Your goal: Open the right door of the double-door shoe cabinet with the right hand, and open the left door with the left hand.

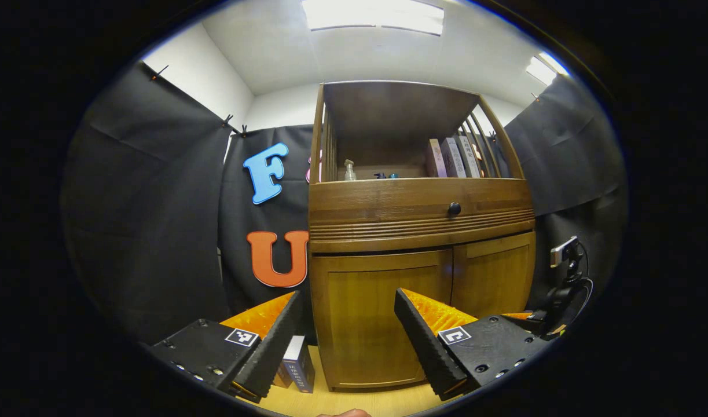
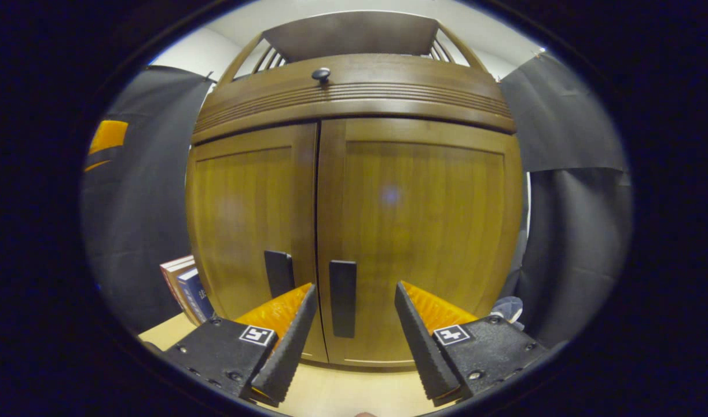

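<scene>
The wooden shoe cabinet [image 2: 354, 87] fills the right gripper view, both lower doors shut. The right door [image 2: 423, 231] carries a dark upright handle [image 2: 343, 298] by the centre seam, and the left door [image 2: 244, 220] has its own handle [image 2: 279, 272]. My right gripper [image 2: 355, 286] is open, close in front of the right door; the handle sits between its fingers, left of centre, untouched. In the left gripper view my left gripper [image 1: 348, 295] is open and farther back, facing the left door [image 1: 377, 324], with the right door [image 1: 495, 272] beyond.
A drawer with a round knob [image 1: 454, 209] runs above the doors, under an open shelf with books [image 1: 452, 157] and a bottle [image 1: 349, 170]. Books [image 1: 299, 365] lean by the cabinet's left side. A small camera on a stand [image 1: 565, 260] stands at the right.
</scene>
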The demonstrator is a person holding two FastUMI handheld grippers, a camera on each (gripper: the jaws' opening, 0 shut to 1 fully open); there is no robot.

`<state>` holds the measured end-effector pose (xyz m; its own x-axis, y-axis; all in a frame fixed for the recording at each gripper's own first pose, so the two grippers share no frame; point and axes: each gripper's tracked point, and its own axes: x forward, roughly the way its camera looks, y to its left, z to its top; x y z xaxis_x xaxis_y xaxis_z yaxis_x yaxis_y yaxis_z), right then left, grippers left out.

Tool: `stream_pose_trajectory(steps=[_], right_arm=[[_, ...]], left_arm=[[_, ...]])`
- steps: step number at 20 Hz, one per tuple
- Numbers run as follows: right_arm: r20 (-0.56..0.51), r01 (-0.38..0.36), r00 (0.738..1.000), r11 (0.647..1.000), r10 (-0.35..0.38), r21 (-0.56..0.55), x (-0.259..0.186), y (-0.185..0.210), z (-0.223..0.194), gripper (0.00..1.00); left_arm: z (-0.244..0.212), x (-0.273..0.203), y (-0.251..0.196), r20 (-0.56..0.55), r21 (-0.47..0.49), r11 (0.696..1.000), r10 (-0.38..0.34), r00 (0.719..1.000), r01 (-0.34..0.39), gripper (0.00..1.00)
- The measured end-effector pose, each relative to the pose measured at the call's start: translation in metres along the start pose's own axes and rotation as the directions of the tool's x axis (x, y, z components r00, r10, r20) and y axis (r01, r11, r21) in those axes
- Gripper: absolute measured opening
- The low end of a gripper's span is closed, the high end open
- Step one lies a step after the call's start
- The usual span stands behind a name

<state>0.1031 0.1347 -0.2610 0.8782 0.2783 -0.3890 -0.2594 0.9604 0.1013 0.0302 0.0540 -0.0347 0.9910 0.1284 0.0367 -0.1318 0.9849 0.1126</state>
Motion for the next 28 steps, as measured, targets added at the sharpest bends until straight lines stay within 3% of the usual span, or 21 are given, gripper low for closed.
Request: stream_pose_trajectory(steps=[9, 10, 20, 28], right_arm=[[-0.063, 0.022, 0.998, 1.0, -0.021, 0.015, 0.046, 0.009, -0.024, 0.75], [-0.071, 0.018, 0.997, 1.0, -0.017, 0.015, 0.048, 0.011, -0.028, 0.72], [-0.1, 0.053, 0.994, 0.998, -0.048, 0.042, 0.076, 0.016, -0.042, 0.38], [-0.082, 0.061, 0.995, 0.996, -0.056, 0.067, 0.08, 0.015, -0.043, 0.35]], left_arm=[[-0.006, -0.013, 0.028, -0.033, -0.012, 0.998, 0.058, 0.998, -0.058, 0.97], [-0.007, -0.014, 0.028, -0.036, -0.011, 0.998, 0.059, 0.998, -0.06, 1.0], [-0.003, -0.031, 0.035, -0.029, -0.009, 0.998, 0.064, 0.998, -0.065, 0.97], [0.008, -0.044, 0.046, -0.011, -0.017, 0.997, 0.079, 0.997, -0.079, 1.0]])
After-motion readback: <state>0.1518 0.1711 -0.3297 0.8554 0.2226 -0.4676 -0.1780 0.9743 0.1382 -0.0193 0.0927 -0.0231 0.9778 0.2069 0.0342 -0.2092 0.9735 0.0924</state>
